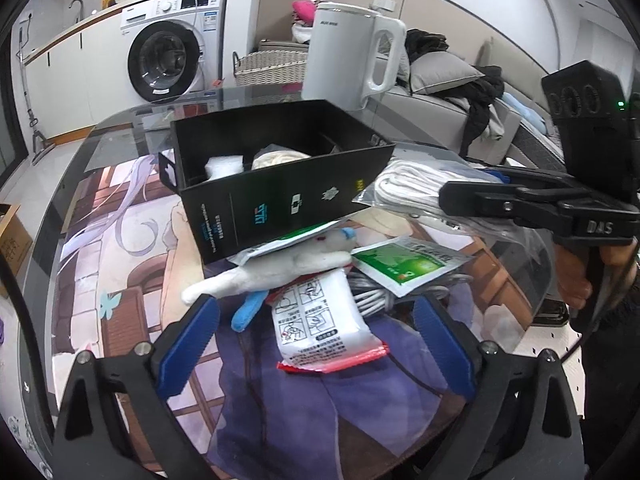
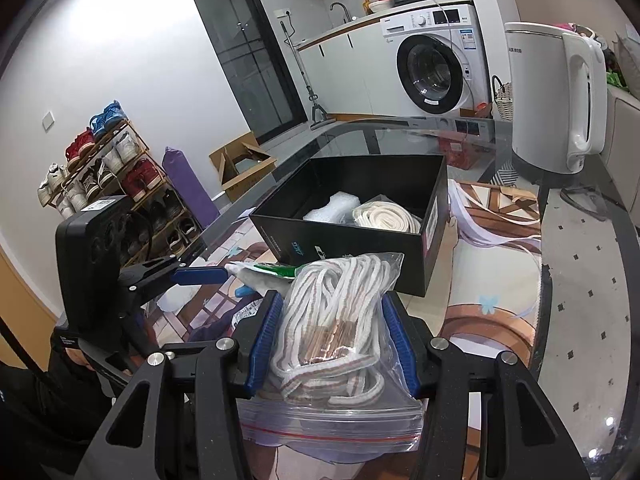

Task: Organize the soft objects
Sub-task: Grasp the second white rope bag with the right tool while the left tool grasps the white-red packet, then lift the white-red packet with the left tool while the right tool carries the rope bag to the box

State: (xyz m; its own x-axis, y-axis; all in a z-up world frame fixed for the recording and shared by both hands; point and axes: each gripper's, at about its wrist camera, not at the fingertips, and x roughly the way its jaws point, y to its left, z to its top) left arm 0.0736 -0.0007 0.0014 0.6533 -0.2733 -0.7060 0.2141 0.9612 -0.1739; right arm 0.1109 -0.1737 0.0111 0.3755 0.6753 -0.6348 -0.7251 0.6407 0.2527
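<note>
A black box (image 1: 280,184) (image 2: 360,216) stands on the glass table and holds a white foam piece (image 1: 224,166) (image 2: 332,210) and a cream fabric roll (image 1: 280,158) (image 2: 386,216). My right gripper (image 2: 334,320) (image 1: 452,196) is shut on a clear zip bag of white rope (image 2: 332,320) (image 1: 408,188), held just in front of the box. My left gripper (image 1: 316,332) (image 2: 216,276) is open, its blue pads either side of a white-and-red packet (image 1: 324,324). A white plush toy (image 1: 276,268), a green sachet (image 1: 404,260) and a coiled cable (image 1: 376,296) lie below the box.
A white electric kettle (image 1: 352,56) (image 2: 556,96) stands at the table's far edge behind the box. A printed anime mat (image 1: 120,240) (image 2: 496,280) covers the tabletop. A washing machine (image 1: 172,52), a wicker basket (image 1: 272,66), a sofa with clothes (image 1: 460,96) and a shoe rack (image 2: 108,168) surround the table.
</note>
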